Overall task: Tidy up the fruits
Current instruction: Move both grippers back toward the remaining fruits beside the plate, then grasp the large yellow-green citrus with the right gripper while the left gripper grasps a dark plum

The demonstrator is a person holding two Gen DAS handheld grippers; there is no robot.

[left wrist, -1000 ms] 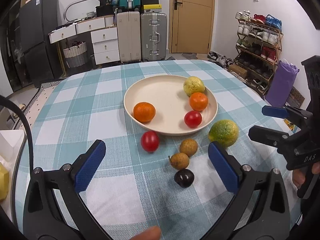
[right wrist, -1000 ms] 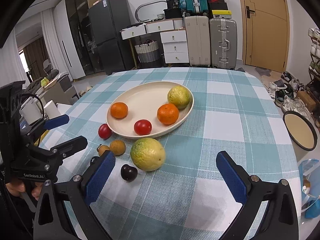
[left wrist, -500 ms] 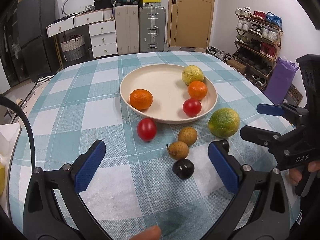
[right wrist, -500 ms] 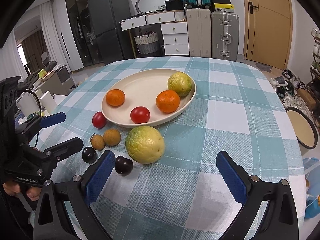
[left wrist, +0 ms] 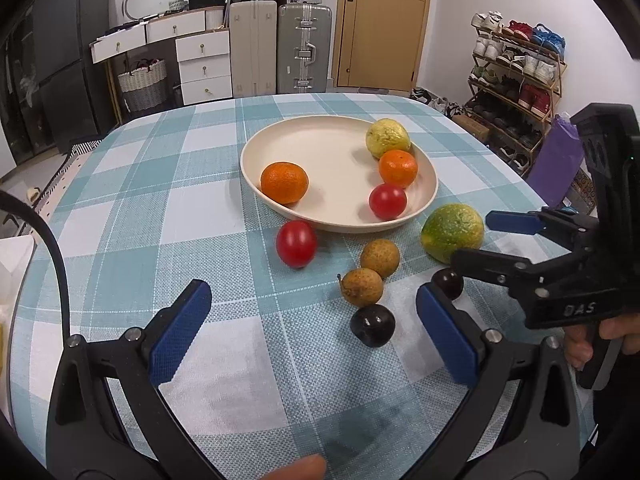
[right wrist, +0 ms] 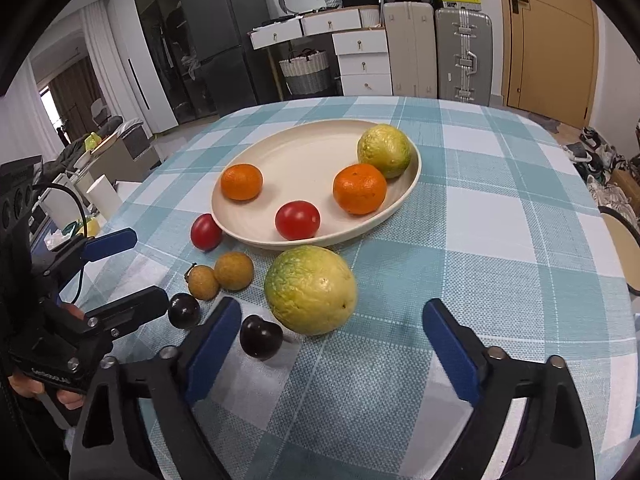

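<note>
A cream plate (left wrist: 320,148) (right wrist: 304,148) holds two oranges, a red tomato (left wrist: 387,201) and a yellow-green fruit (left wrist: 387,138). On the cloth before it lie a red tomato (left wrist: 296,243) (right wrist: 205,232), two brown longans (left wrist: 379,258) (left wrist: 362,287), two dark plums (left wrist: 373,325) (left wrist: 448,283) and a large green-yellow fruit (left wrist: 452,232) (right wrist: 310,290). My left gripper (left wrist: 314,332) is open, just short of the longans and the near plum. My right gripper (right wrist: 332,340) is open, its fingers either side of the large fruit, just short of it.
The round table has a teal checked cloth (left wrist: 160,184). Suitcases (left wrist: 304,52), drawers and a door stand behind it. A shoe rack (left wrist: 516,80) is at the right. A round stool (right wrist: 624,248) stands beside the table's right edge.
Both grippers have moved forward toward the loose fruit, which now looks larger and nearer. Both stay open. No fruit has moved.
</note>
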